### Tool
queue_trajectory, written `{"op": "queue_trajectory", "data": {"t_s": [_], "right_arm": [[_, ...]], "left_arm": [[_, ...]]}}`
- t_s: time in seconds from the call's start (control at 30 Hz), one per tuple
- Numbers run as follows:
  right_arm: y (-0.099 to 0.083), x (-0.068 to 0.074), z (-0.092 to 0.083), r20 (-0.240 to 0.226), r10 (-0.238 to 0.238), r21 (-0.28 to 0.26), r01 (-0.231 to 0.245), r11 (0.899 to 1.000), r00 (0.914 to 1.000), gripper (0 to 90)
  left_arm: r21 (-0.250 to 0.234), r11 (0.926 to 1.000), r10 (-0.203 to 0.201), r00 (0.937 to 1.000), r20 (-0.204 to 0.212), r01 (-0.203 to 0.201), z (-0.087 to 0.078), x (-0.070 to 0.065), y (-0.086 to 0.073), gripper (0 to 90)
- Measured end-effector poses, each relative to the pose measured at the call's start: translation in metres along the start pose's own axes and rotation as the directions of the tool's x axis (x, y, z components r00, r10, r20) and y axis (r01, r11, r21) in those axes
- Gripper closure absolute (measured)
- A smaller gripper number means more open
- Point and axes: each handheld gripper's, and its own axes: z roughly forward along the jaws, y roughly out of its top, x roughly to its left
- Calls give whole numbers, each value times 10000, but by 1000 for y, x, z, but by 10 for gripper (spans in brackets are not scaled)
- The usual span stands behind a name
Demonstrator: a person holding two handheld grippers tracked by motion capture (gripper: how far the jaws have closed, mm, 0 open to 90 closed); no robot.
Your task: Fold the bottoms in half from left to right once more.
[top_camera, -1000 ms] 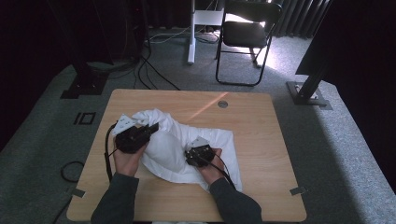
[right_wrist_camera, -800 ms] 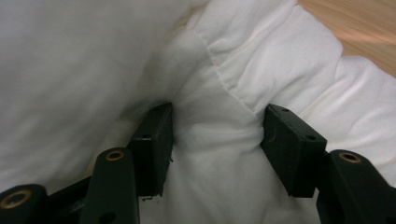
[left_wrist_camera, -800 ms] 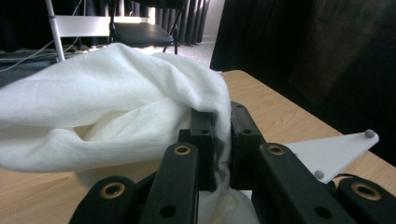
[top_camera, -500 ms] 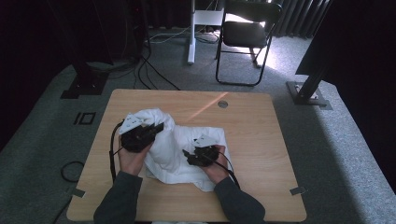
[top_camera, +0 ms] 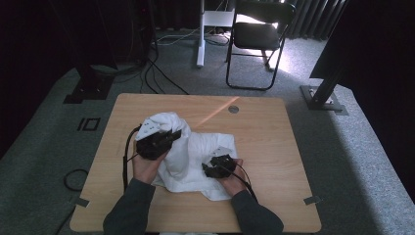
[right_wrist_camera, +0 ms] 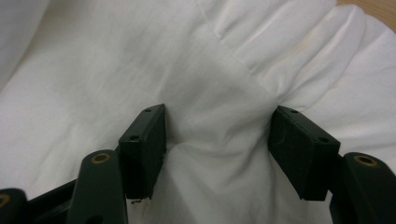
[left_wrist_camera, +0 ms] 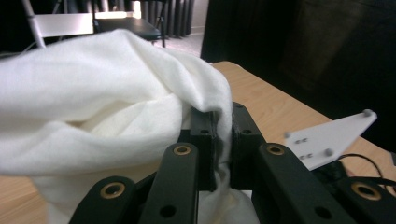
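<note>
White cloth (top_camera: 188, 156) heaped on the wooden table (top_camera: 274, 147), mid-fold.

Left gripper (left_wrist_camera: 223, 135) pinches a cloth fold tight, lifted above the table; right gripper (right_wrist_camera: 217, 149), jaws just opened wide, presses into the cloth. Next, I reckon: close on a fresh edge.

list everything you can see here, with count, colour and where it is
cloth: 1, white, bunched on the table's near middle
table: 1, light wood, centre of the floor
folding chair: 1, black, beyond the table
white stand: 1, left of the chair
cables: several, black, on the grey carpet beyond the table
left gripper: 1, black, shut on a fold of the cloth
right gripper: 1, black, jaws apart and pressed into the cloth
hands: 2, dark sleeves, at the near edge
</note>
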Motion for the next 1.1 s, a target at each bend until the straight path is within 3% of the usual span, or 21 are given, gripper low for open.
{"op": "queue_trajectory", "data": {"t_s": [0.07,0.13,0.2,0.23,0.33,0.37,0.4,0.47,0.5,0.57,0.63,0.67,0.8,0.9,1.03,1.1], "right_arm": [[2,5,4,-13,118,-175,-118,9998,9999,367],[8,16,12,-120,-86,-321,82,9995,9999,371],[13,24,17,-428,-276,-364,260,9990,9987,354],[15,25,18,-807,-272,-322,247,9992,9964,347],[14,17,4,-1607,-18,-733,-102,9973,9870,344],[14,17,4,-1607,-18,-733,-102,9973,9870,344],[10,9,-8,-1706,119,-1170,-322,9926,9853,344],[-1,-15,-35,-1474,566,-1978,-855,9765,9875,355],[-5,-24,-43,-1265,831,-2070,-1083,9723,9885,363],[-13,-42,-53,-877,1280,-1957,-1430,9702,9879,363],[-17,-50,-56,-713,1455,-1952,-1568,9681,9868,363],[-24,-62,-60,-421,1837,-1842,-1884,9647,9821,363],[-29,-77,-63,-246,2473,-1901,-2473,9501,9686,368],[-30,-82,-64,-110,2581,-1981,-2552,9464,9660,368],[-28,-82,-67,-39,2662,-2119,-2609,9418,9639,368],[-25,-80,-72,-134,2599,-2386,-2555,9369,9655,367]], "left_arm": [[58,9999,96,9998,162,-97,6,-4,-1,837],[180,9997,142,9996,229,-146,12,-8,-3,837],[368,9991,211,9995,243,-220,19,-9,-6,837],[443,9987,222,9995,236,-232,21,-9,-7,836],[604,9980,176,9991,377,-198,26,-8,-13,836],[604,9980,176,9991,377,-198,26,-8,-13,836],[667,9976,164,9991,399,-191,29,-8,-15,836],[810,9964,192,9985,506,-233,35,-11,-19,836],[857,9960,218,9982,561,-266,38,-13,-21,836],[977,9947,237,9972,705,-306,46,-17,-25,836],[1103,9932,284,9958,873,-380,55,-21,-30,836],[1151,9926,277,9950,962,-387,59,-22,-32,836],[1448,9882,291,9897,1400,-496,78,-30,-44,836],[1691,9839,280,9849,1710,-573,92,-36,-55,835],[2198,9720,442,9831,1778,-835,107,-43,-71,834],[2599,9614,448,9832,1771,-906,116,-46,-81,834]]}}
